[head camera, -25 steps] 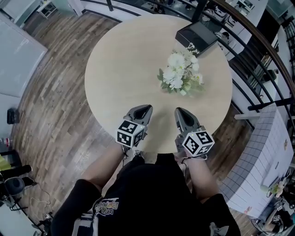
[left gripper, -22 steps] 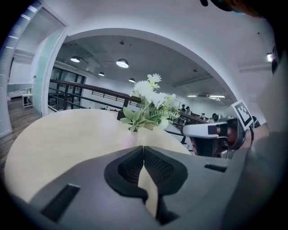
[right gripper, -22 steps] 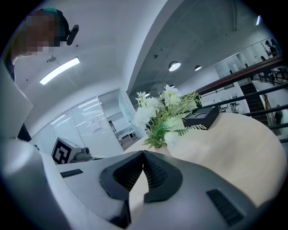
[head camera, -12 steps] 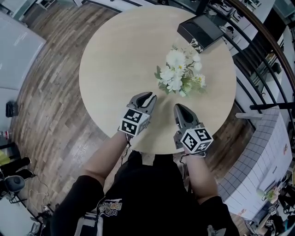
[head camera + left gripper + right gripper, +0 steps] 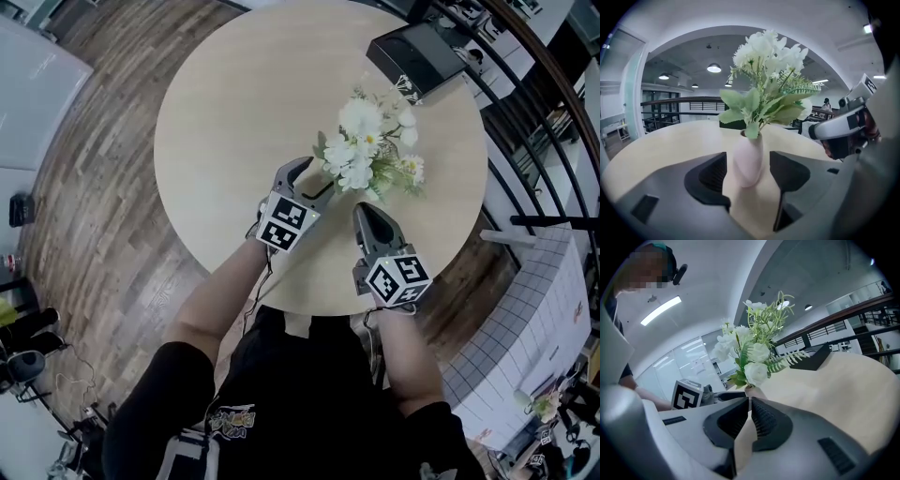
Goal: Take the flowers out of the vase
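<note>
I am working over a round, pale wood table (image 5: 234, 112) that stands on a plank floor (image 5: 94, 216) of grey-brown boards. A dark curved railing (image 5: 525, 103) runs past its far right side. A black box (image 5: 417, 58) lies flat near the table's far edge, just beyond the flowers (image 5: 367, 145).

The white blooms and green leaves stand upright in a pale pink vase (image 5: 748, 161), which sits on the table right of centre. From the head view the blooms hide the vase.

My left gripper (image 5: 314, 176) has its jaws opening wide, with the vase body between them. Neither pad seems to press on it, though the left pad is close enough that I cannot be sure. My right gripper (image 5: 366, 214) sits just beside it on the near side, jaws closed together with nothing in them, pointing at the stems.

A second ago both grippers hung at the table's near edge, well short of the flowers, and the left jaws were together. Since then the left one has come forward to the vase, while the right has only edged closer.
</note>
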